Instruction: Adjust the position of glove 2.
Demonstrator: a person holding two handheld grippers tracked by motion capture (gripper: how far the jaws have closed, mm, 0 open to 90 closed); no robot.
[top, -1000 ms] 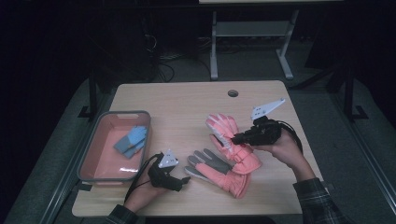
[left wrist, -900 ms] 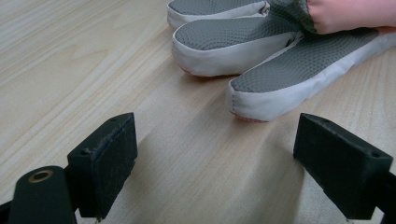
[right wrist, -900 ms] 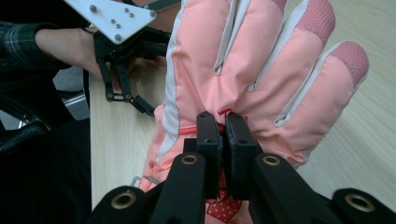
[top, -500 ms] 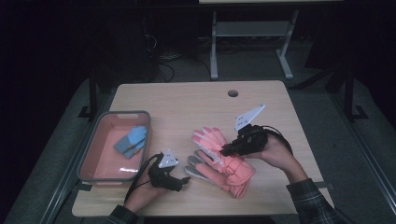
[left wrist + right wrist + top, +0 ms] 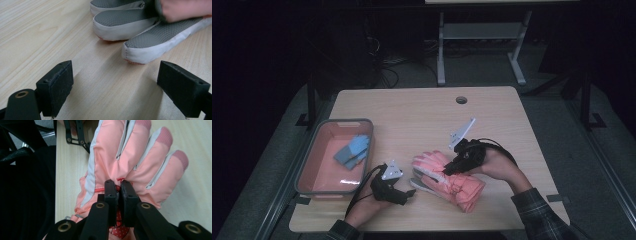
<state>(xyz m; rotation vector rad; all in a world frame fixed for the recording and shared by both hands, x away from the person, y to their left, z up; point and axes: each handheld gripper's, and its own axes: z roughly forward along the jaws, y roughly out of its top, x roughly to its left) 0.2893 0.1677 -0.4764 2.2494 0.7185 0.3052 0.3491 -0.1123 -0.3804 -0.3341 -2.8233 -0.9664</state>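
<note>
A: The jaws of the right gripper [image 5: 119,191] are pinching together, nearly closed, and they are nipping a fold of the pink padded winter glove with pale grey stripes [image 5: 130,160] between the pads. In the right gripper view that glove is spreading its fingers toward the upper right of the frame, back side up.

B: And the left gripper [image 5: 115,87]?

A: Its jaws are standing wide apart, released, with bare wood between them. In the left gripper view the grey textured fingertips with white edging of a second glove [image 5: 140,43] are lying in the upper middle and upper right of the frame, just ahead of the jaws and not touching them.

B: Where is all this sitting in the high view?

A: The pink glove [image 5: 451,176] is lying in the lower middle of the frame on the light wooden table [image 5: 422,115], overlapping the grey-palmed one [image 5: 424,184], whose fingertips are peeking out at its lower left. The right gripper [image 5: 453,168] is coming in from the right and resting on the pink glove. The left gripper [image 5: 404,196] is sitting just left of the gloves, near the lower edge.

B: Anything else on the table?

A: A pink rectangular plastic tub with a grey rim [image 5: 307,165] is standing at the left, well apart from the gloves, and a small blue glove [image 5: 352,151] is lying inside it.
</note>
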